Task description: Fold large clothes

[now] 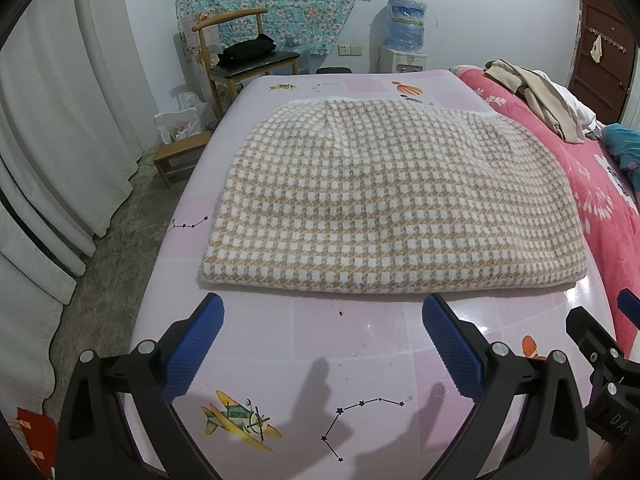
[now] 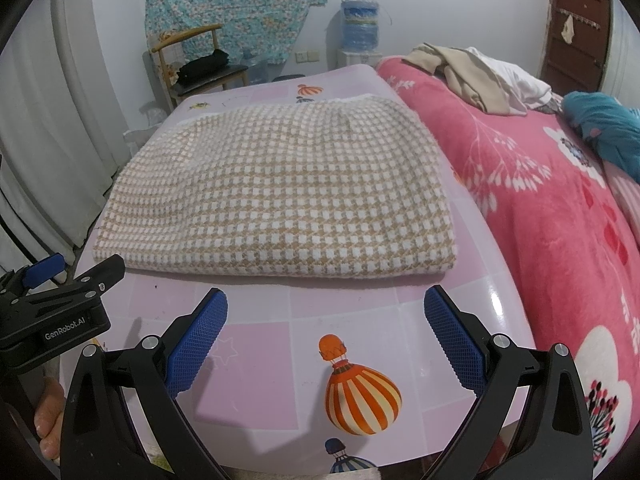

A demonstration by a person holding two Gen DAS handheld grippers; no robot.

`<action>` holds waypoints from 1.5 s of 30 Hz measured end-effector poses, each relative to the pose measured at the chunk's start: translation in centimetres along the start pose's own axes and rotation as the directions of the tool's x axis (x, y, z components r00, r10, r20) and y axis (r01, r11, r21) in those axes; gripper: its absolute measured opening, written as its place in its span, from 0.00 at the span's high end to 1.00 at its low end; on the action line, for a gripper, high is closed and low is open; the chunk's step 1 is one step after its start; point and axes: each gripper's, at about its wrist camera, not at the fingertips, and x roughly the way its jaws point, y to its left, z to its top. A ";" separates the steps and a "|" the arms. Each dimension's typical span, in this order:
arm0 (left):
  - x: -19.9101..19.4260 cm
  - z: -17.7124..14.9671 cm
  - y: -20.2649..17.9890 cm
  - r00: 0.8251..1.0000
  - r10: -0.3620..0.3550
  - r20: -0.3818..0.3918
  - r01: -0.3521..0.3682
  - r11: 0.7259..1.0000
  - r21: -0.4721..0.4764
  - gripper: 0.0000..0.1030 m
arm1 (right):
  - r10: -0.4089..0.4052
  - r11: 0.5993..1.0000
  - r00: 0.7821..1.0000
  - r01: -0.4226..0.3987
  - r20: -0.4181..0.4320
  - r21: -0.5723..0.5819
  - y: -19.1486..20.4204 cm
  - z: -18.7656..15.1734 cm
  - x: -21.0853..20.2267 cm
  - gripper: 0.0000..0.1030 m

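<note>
A tan-and-white houndstooth garment (image 1: 380, 200) lies folded into a flat rectangle on the pink table (image 1: 360, 340). In the right wrist view the same garment (image 2: 288, 192) fills the table's middle. My left gripper (image 1: 322, 312) hovers open just short of the garment's near edge, nothing between its blue pads (image 1: 198, 344). My right gripper (image 2: 326, 308) is also open and empty, a little back from the near edge. The left gripper's body (image 2: 52, 308) shows at the left of the right wrist view.
A bed with a pink floral blanket (image 2: 540, 200) borders the table on the right, with beige and white clothes (image 2: 472, 76) piled on it. A wooden chair (image 1: 248, 56) with a black item stands beyond the table, and curtains (image 1: 48, 140) hang at left.
</note>
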 end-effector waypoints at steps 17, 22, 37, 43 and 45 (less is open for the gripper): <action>0.0 0.1 0.0 1.000 -0.001 -0.001 0.001 1.000 0.001 0.05 | 0.001 1.000 1.000 -0.001 -0.001 0.001 -0.1 -0.1 0.0 0.08; 0.0 0.0 0.0 1.000 -0.001 -0.001 0.001 1.000 -0.001 0.05 | 0.001 1.000 1.000 -0.001 -0.001 0.000 -0.1 -0.1 0.0 0.08; 0.0 0.0 0.1 1.000 -0.003 -0.002 0.003 1.000 0.000 0.05 | -0.001 1.000 1.000 0.001 -0.001 0.003 0.2 -0.1 0.2 0.08; 0.0 0.0 0.0 1.000 -0.005 -0.005 0.005 1.000 -0.001 0.05 | -0.001 1.000 1.000 0.001 -0.001 0.004 0.1 -0.2 0.2 0.08; -0.1 0.0 -0.1 1.000 -0.006 -0.006 0.006 1.000 -0.002 0.05 | -0.002 1.000 1.000 0.002 -0.001 0.004 0.1 -0.2 0.1 0.08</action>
